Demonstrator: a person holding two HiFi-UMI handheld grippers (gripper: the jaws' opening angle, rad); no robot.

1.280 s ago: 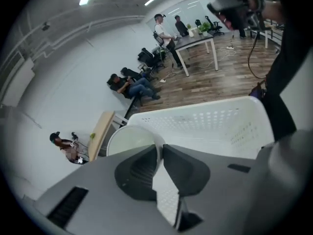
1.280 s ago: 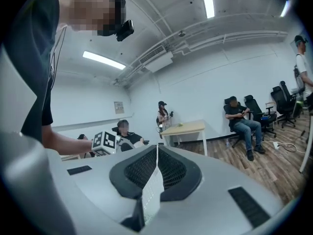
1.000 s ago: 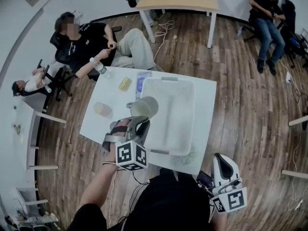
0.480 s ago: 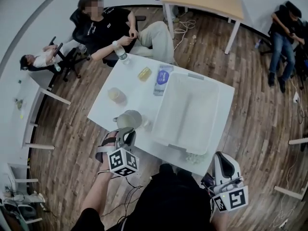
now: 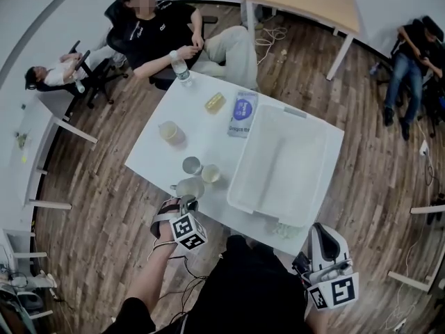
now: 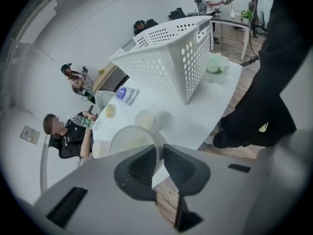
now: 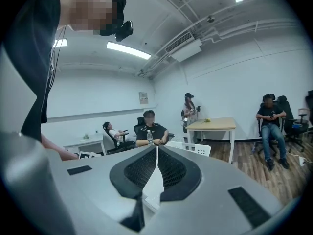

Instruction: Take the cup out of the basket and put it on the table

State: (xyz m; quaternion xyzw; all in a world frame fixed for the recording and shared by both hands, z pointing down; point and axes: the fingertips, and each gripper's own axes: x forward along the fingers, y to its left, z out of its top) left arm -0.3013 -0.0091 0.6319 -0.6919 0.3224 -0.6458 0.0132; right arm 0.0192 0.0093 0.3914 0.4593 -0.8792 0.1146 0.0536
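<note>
A pale translucent cup (image 5: 189, 188) is at the table's near left edge, its wall pinched between the jaws of my left gripper (image 5: 186, 200). In the left gripper view the cup (image 6: 128, 140) shows its open mouth just past the gripper (image 6: 160, 152), low over the white table (image 6: 195, 116). I cannot tell whether its base touches the tabletop. The white perforated basket (image 5: 285, 165) stands to the right, and no cup shows inside it. My right gripper (image 5: 327, 259) hangs shut and empty beside my body, off the table's near right corner; its own view shows the jaws (image 7: 157, 153) pressed together.
Near the held cup stand a small metal cup (image 5: 192, 165) and a yellowish cup (image 5: 211, 175); another cup (image 5: 169, 131) is further left. A blue packet (image 5: 243, 114) and a yellow item (image 5: 214, 102) lie at the far side. A seated person (image 5: 163, 30) holds a bottle (image 5: 182, 70).
My left gripper carried the cup from beside the basket's left wall toward me and down to the table's near left edge. The right gripper has barely shifted.
</note>
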